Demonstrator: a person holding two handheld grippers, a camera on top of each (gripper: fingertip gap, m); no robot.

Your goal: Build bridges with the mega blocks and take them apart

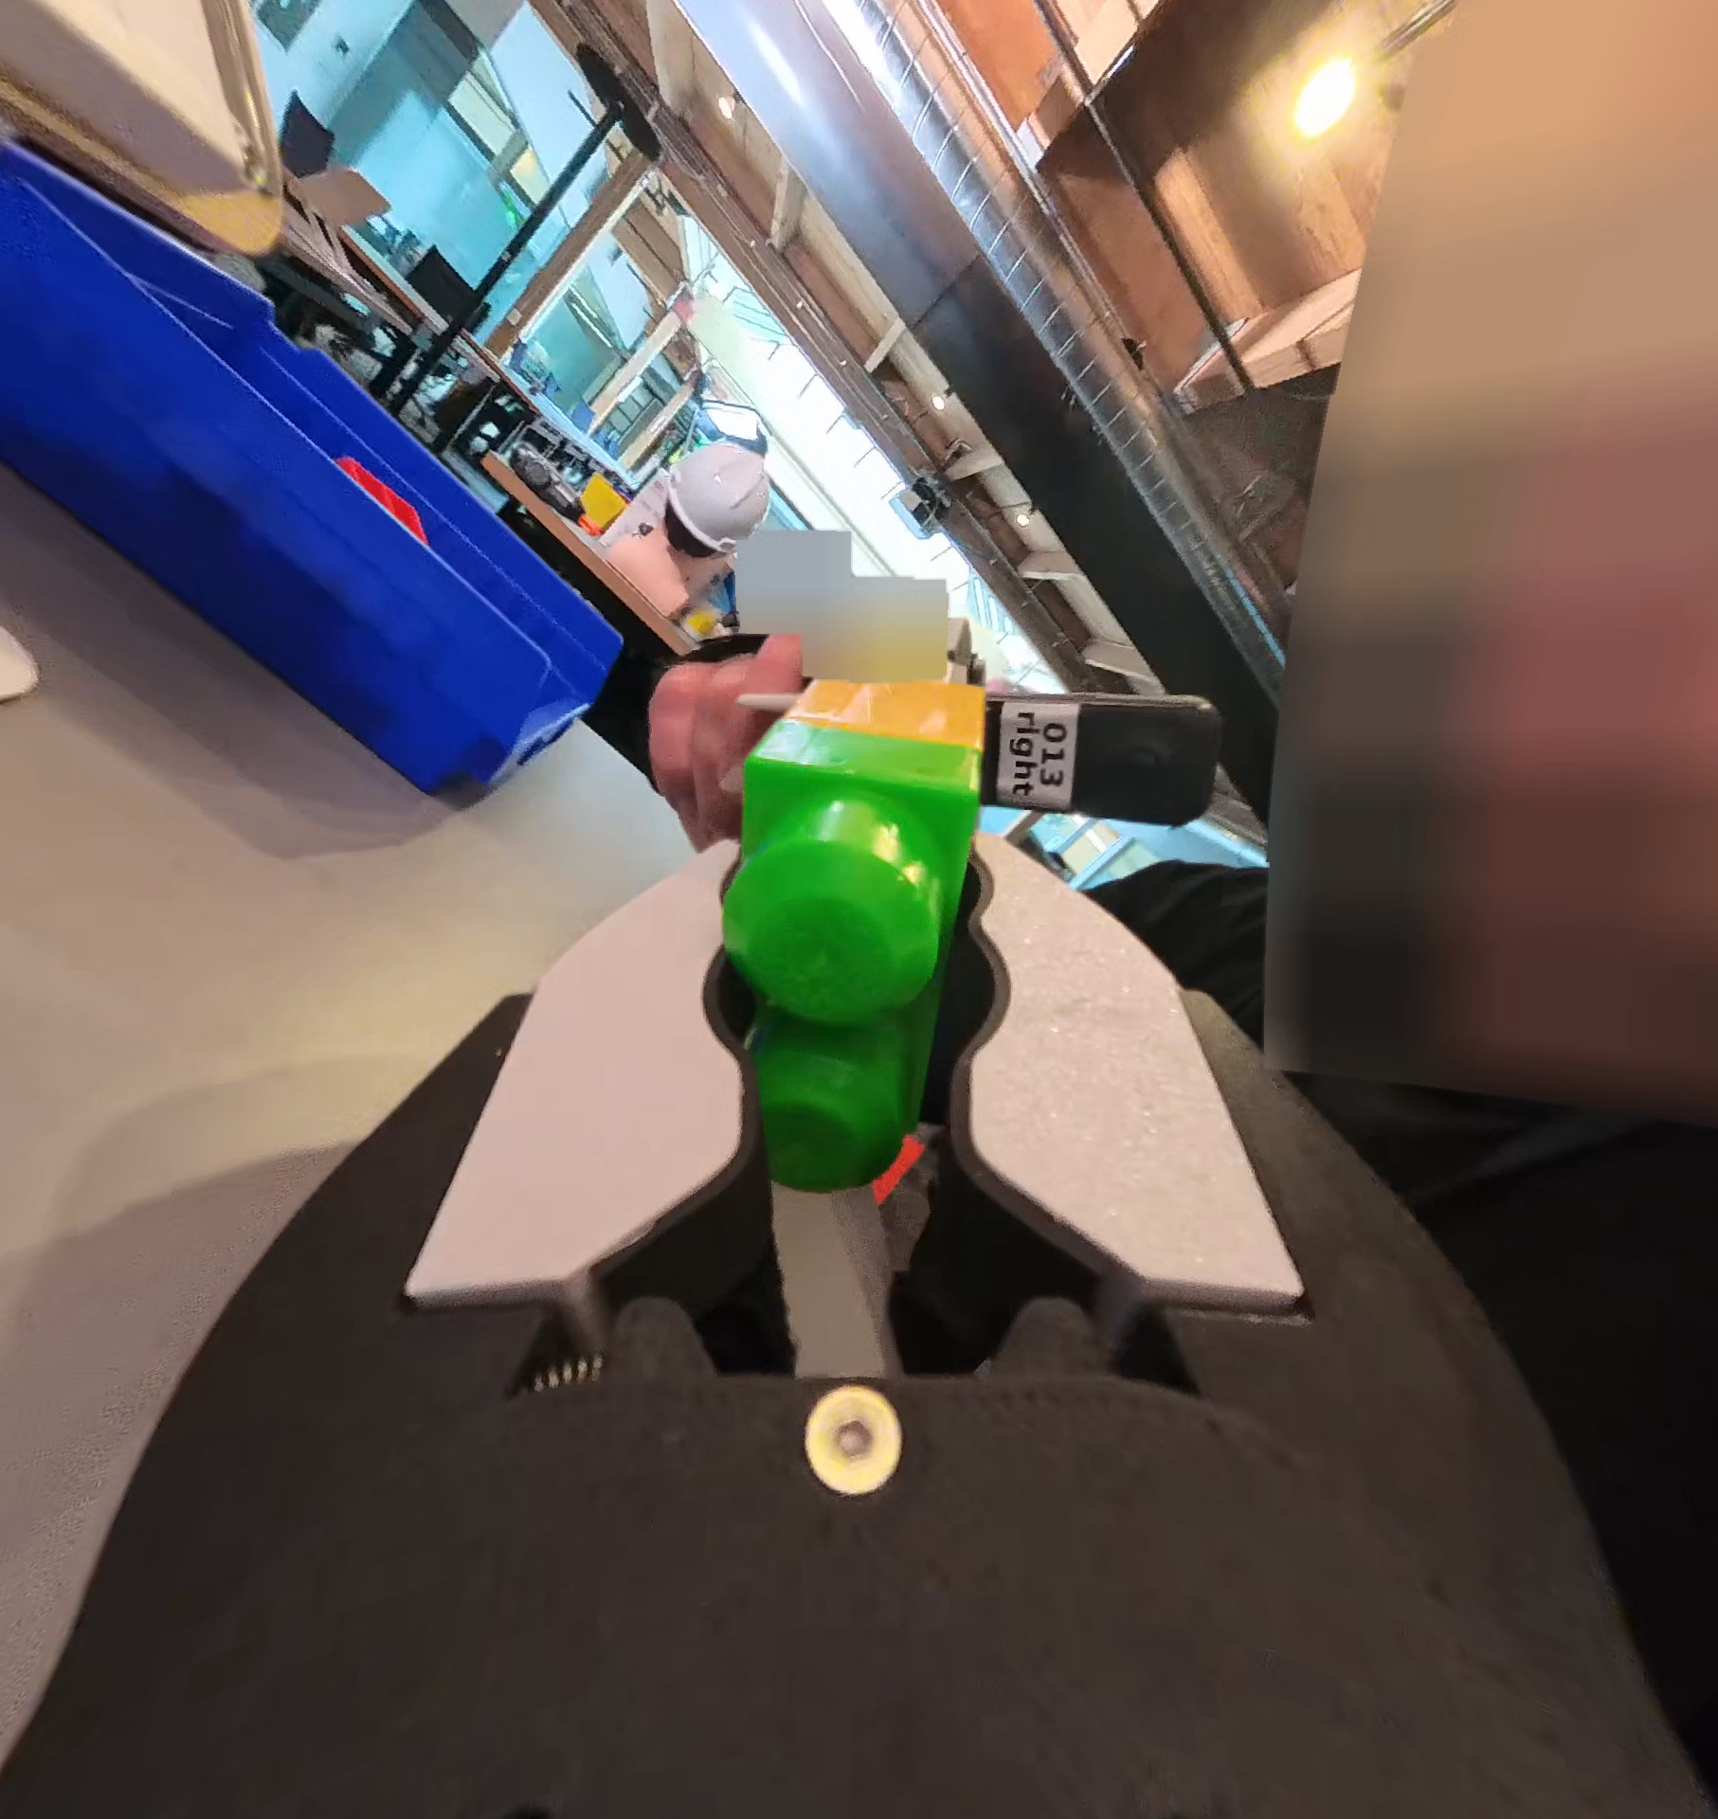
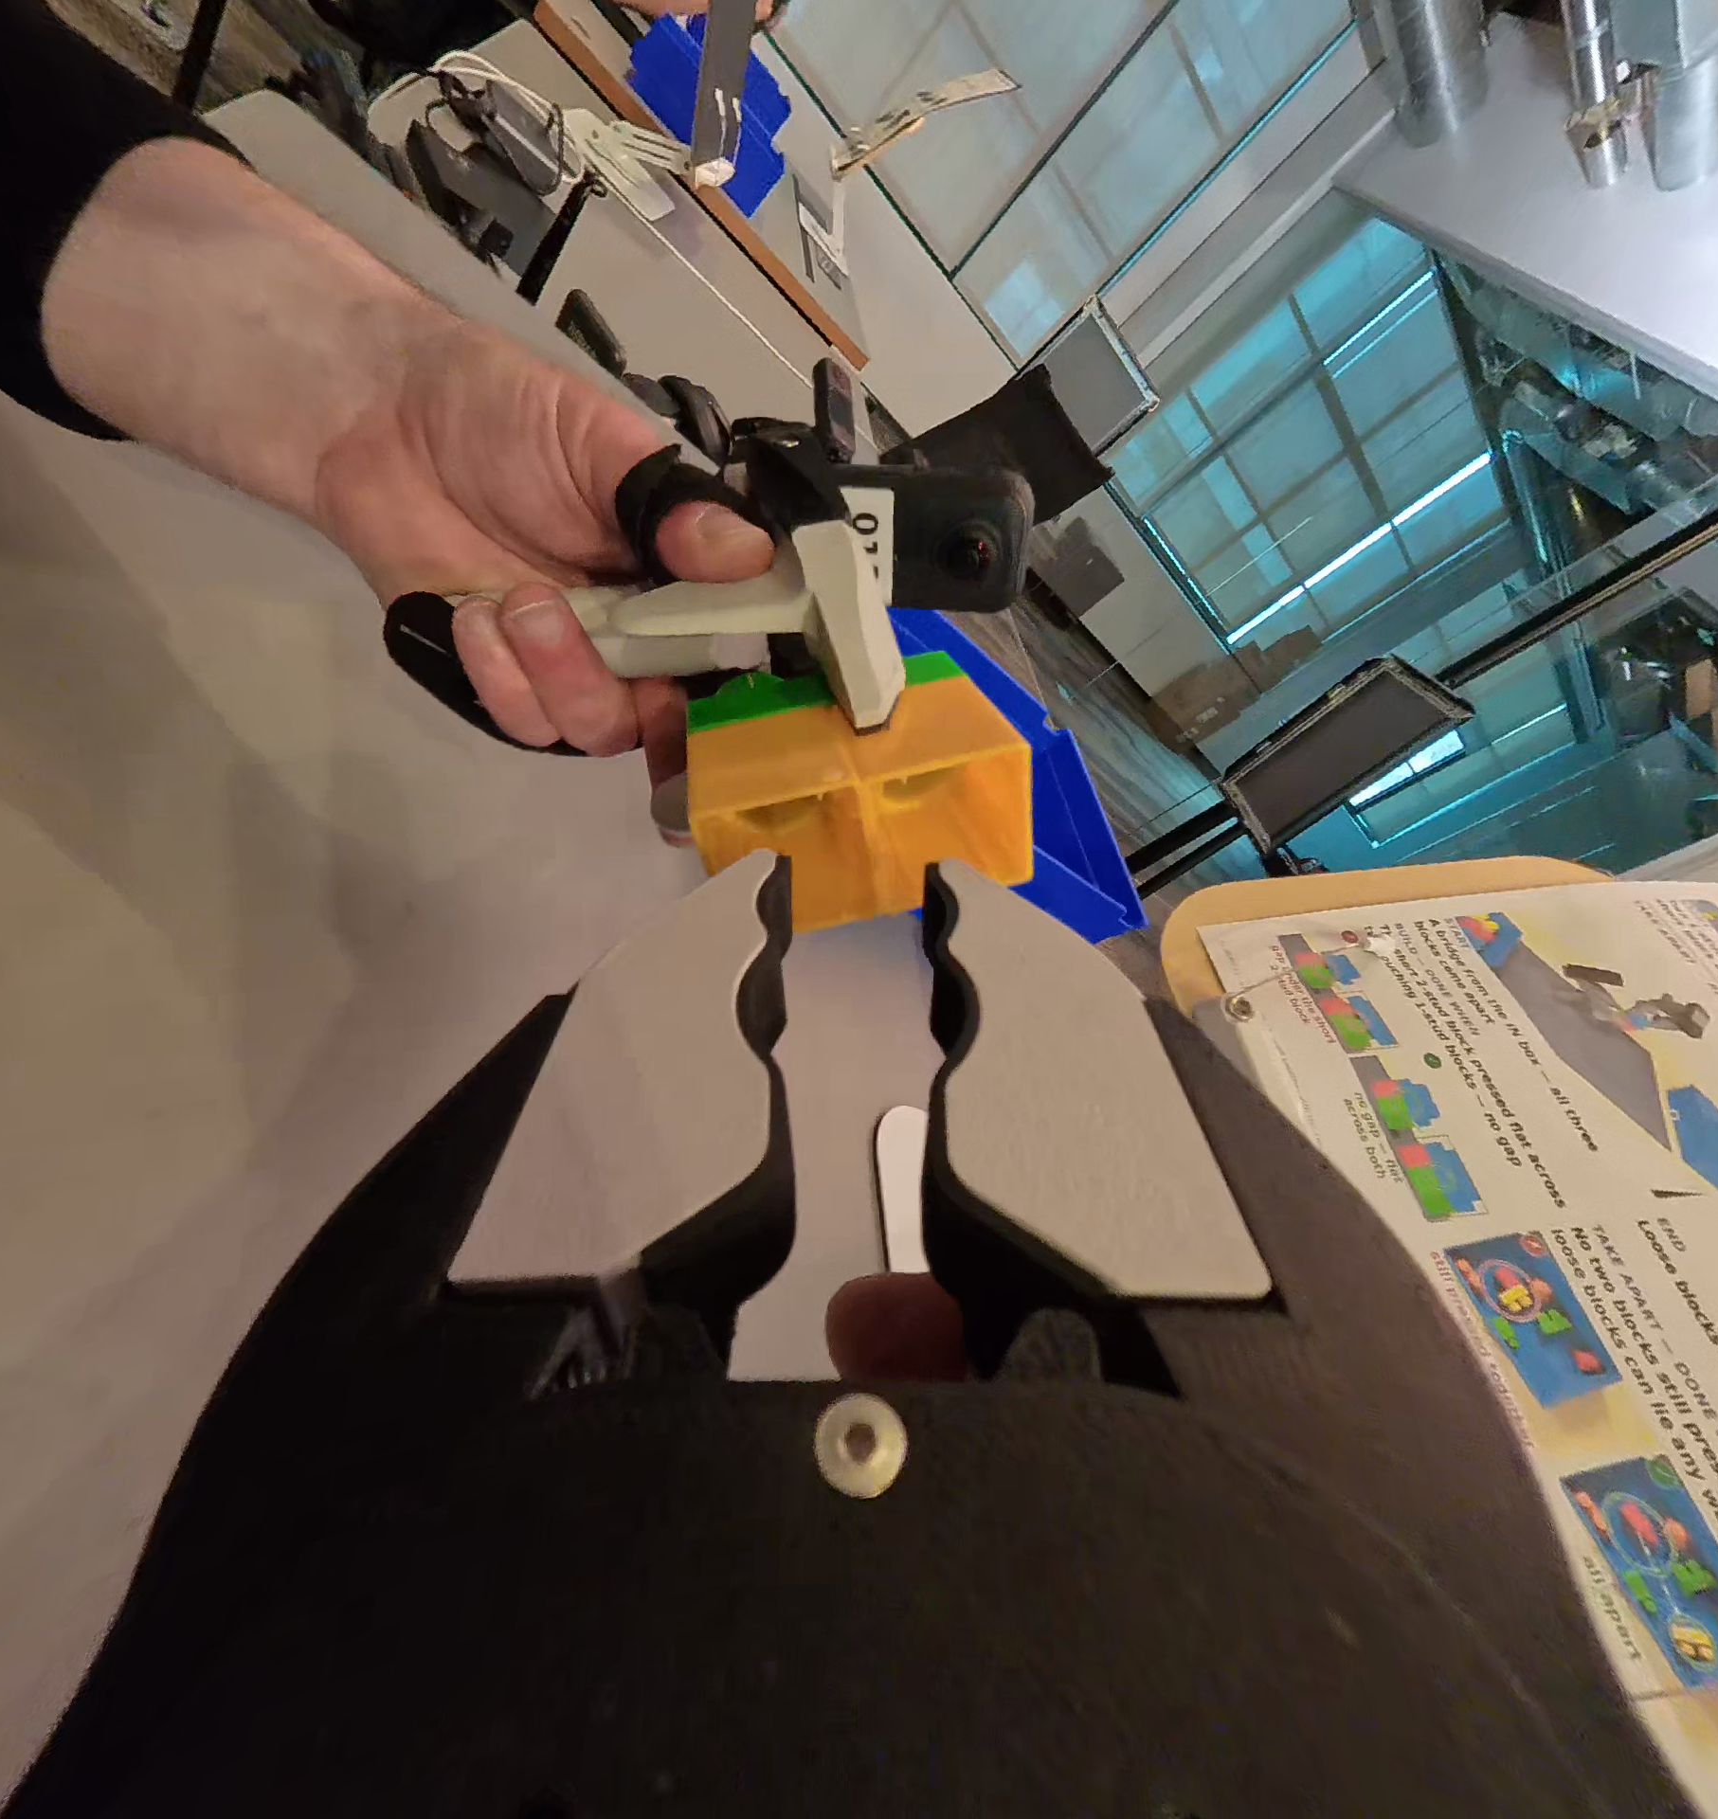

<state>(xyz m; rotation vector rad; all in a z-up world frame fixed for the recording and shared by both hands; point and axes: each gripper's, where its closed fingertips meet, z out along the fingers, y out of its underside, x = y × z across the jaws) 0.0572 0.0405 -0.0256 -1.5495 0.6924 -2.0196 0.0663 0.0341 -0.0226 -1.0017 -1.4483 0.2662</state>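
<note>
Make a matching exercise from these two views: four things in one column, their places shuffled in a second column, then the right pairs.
Things:
1. green block
2. orange block
3. blue bin
4. printed sheet

Places:
A. on the pale wooden board
B. at the right gripper's fingertips, joined to the green block
C. between the left gripper's fingers
D. resting on the grey table

Pairs: 1-C, 2-B, 3-D, 4-A
</note>
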